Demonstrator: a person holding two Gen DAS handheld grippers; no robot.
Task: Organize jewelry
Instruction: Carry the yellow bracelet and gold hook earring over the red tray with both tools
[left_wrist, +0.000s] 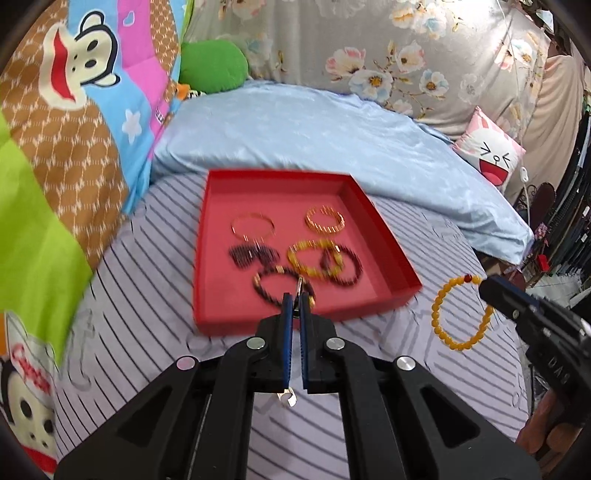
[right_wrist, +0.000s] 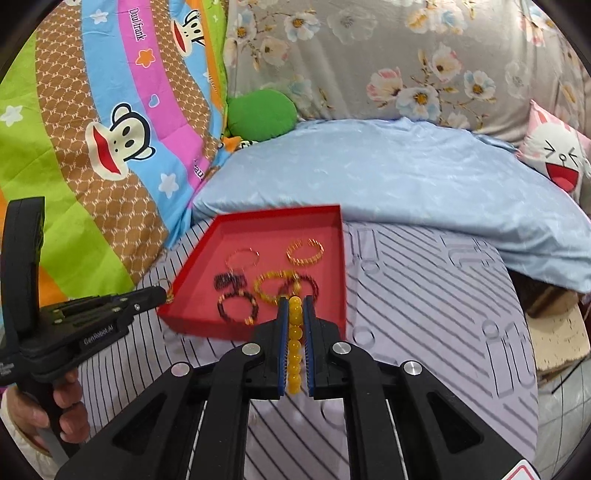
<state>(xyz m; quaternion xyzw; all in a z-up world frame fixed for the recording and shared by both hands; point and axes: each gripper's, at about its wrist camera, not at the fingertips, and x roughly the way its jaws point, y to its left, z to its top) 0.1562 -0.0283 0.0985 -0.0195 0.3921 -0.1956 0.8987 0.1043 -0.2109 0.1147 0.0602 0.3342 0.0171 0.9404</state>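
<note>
A red tray (left_wrist: 218, 295) (right_wrist: 258, 218) lies on the striped sheet and holds several bracelets, among them a thin gold bangle (left_wrist: 253, 226), a coiled gold bangle (left_wrist: 325, 220) and an amber bead bracelet (left_wrist: 312, 258). My left gripper (left_wrist: 294, 300) (right_wrist: 161, 293) hovers over the tray's near edge, shut on a thin gold ring (left_wrist: 299, 286) (right_wrist: 165, 286). My right gripper (right_wrist: 295, 301) (left_wrist: 484, 285) is to the right of the tray. It is shut on a yellow bead bracelet (right_wrist: 294, 332) (left_wrist: 439, 306), which hangs in a loop above the sheet.
A pale blue pillow (left_wrist: 332, 140) lies just behind the tray. A cartoon quilt (left_wrist: 74, 147) rises on the left, with a green plush (left_wrist: 212, 66) behind it. A pink face cushion (left_wrist: 491, 155) sits far right, near the bed's edge. A hand (right_wrist: 68, 410) grips the left handle.
</note>
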